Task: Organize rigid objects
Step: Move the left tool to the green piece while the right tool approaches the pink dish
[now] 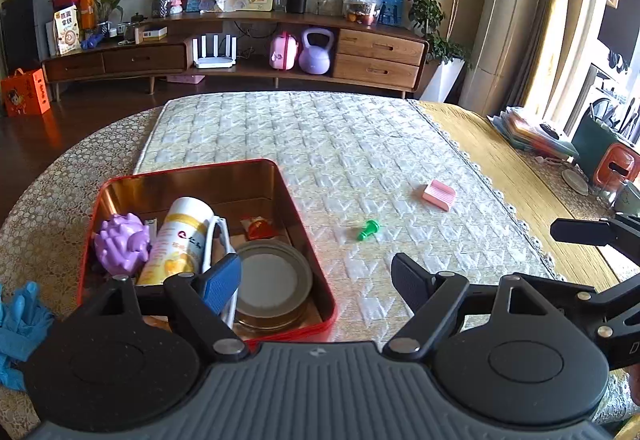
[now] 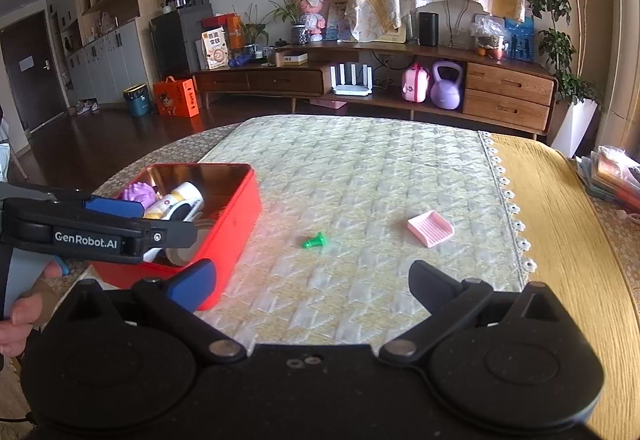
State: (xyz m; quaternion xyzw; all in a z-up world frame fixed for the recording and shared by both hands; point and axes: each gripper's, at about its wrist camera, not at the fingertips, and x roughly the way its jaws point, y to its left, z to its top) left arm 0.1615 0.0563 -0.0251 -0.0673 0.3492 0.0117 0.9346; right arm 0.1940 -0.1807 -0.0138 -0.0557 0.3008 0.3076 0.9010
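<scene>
Right gripper (image 2: 312, 282), jaws spread wide and empty, faces the green peg (image 2: 314, 242) lying crosswise just ahead; the open, empty left gripper (image 1: 316, 280) hovers beside the red tin (image 1: 316, 304)

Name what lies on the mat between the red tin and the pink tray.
A small green piece lies alone on the quilted mat between the red tin and the pink tray. Both wrist views show it.

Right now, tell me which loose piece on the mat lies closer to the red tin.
The small green piece. It lies between the red tin and the pink ribbed tray, which sits farther out toward the mat's lace edge.
</scene>
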